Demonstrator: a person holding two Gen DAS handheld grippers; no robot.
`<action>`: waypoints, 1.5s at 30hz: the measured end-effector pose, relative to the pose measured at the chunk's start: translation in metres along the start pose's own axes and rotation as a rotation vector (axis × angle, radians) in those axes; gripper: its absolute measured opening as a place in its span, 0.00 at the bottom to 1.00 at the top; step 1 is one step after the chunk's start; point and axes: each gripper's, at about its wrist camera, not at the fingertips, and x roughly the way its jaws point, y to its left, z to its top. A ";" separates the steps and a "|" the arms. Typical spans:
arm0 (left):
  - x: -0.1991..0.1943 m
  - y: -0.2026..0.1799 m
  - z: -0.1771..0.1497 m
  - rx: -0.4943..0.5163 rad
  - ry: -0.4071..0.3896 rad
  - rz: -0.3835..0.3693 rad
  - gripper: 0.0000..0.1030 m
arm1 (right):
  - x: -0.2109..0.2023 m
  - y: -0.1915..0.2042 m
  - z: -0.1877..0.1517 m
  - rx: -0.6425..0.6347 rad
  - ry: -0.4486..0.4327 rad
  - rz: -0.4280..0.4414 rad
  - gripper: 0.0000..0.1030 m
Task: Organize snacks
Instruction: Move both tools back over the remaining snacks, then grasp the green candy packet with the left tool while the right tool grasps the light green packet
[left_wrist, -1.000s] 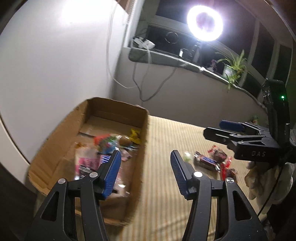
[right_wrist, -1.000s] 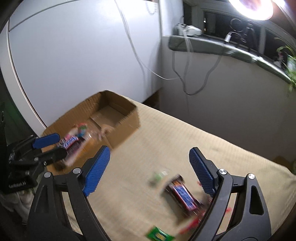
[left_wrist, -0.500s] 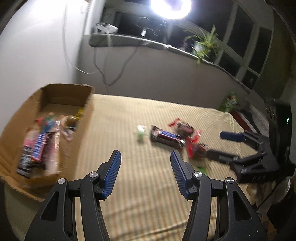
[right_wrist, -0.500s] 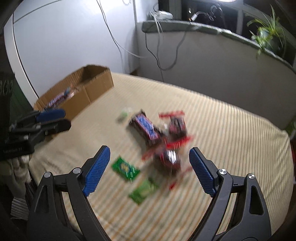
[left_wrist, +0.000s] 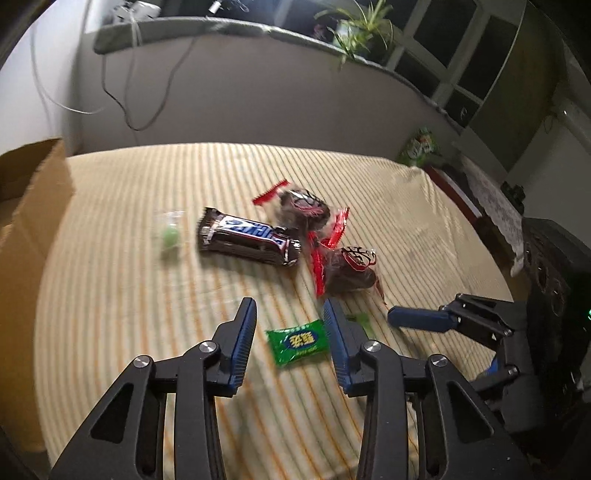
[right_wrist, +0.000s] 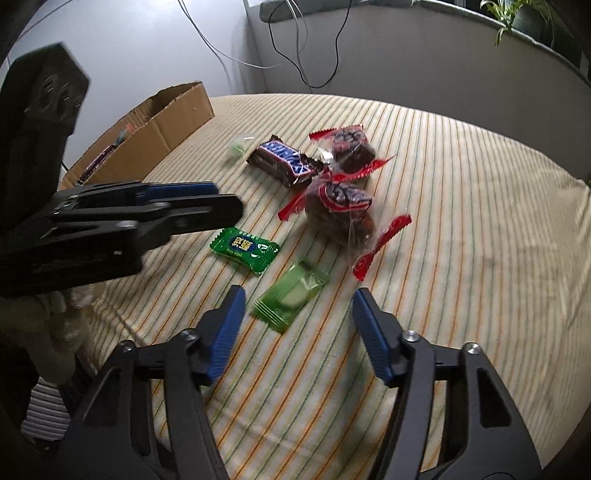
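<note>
Loose snacks lie on a striped cloth (left_wrist: 122, 302). My left gripper (left_wrist: 290, 332) points down at a dark green candy (left_wrist: 297, 342), which lies between its closing jaws; the pads are clear of it. My right gripper (right_wrist: 297, 308) hangs over a light green packet (right_wrist: 290, 295), jaws closing and not touching it. Farther off lie a Snickers bar (left_wrist: 248, 240), two red-trimmed clear packs of dark cake (left_wrist: 303, 207) (left_wrist: 349, 271) and a small clear-wrapped green sweet (left_wrist: 170, 238). The right gripper (left_wrist: 417, 318) is beside the left one in the left wrist view.
A cardboard box (right_wrist: 168, 120) holding several snacks stands at the cloth's far left. A wall with hanging cables (left_wrist: 125, 96) and a sill with a plant (left_wrist: 360, 26) rise behind. A green bag (left_wrist: 421, 146) sits past the far right edge.
Both grippers have swung from the box over to the loose snacks and come down towards them. Their jaws have narrowed.
</note>
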 end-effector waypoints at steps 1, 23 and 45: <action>0.005 0.000 0.002 0.001 0.011 -0.007 0.34 | 0.001 0.001 0.001 0.002 -0.002 -0.001 0.60; 0.008 -0.016 -0.018 0.133 0.105 0.027 0.26 | 0.006 0.002 0.006 -0.056 0.001 -0.067 0.35; 0.003 -0.020 -0.021 0.175 0.048 0.136 0.20 | 0.012 0.013 0.018 -0.104 -0.005 -0.075 0.23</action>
